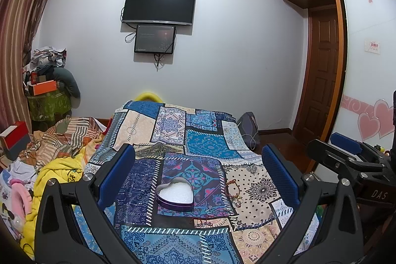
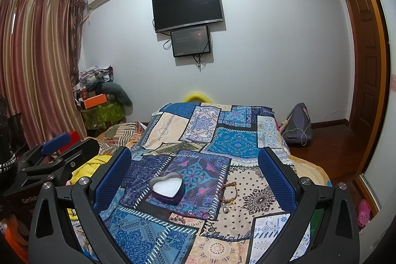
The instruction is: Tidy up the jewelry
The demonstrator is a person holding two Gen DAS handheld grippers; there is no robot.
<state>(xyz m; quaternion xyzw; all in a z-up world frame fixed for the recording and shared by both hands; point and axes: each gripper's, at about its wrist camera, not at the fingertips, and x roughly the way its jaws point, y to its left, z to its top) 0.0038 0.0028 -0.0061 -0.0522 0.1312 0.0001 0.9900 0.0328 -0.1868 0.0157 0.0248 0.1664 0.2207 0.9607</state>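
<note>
A purple heart-shaped tin [image 1: 175, 194] with white foam inside lies open on the patchwork bedspread [image 1: 210, 140]; it also shows in the right wrist view [image 2: 167, 187]. A beaded bracelet with charms [image 1: 233, 191] lies just right of the tin and shows in the right wrist view [image 2: 227, 192]. A thin red string bracelet [image 1: 204, 220] lies in front of the tin and shows in the right wrist view [image 2: 188, 215]. My left gripper [image 1: 198, 175] is open and empty, above the tin. My right gripper [image 2: 195, 176] is open and empty, to the right of the left one.
A crumpled yellow blanket [image 1: 59, 172] and striped bedding [image 1: 66, 137] lie left of the bedspread. A grey bag [image 2: 297, 125] sits on the wooden floor at the right. A TV [image 1: 159, 5] hangs on the far wall. Wardrobe doors [image 1: 366, 66] stand at the right.
</note>
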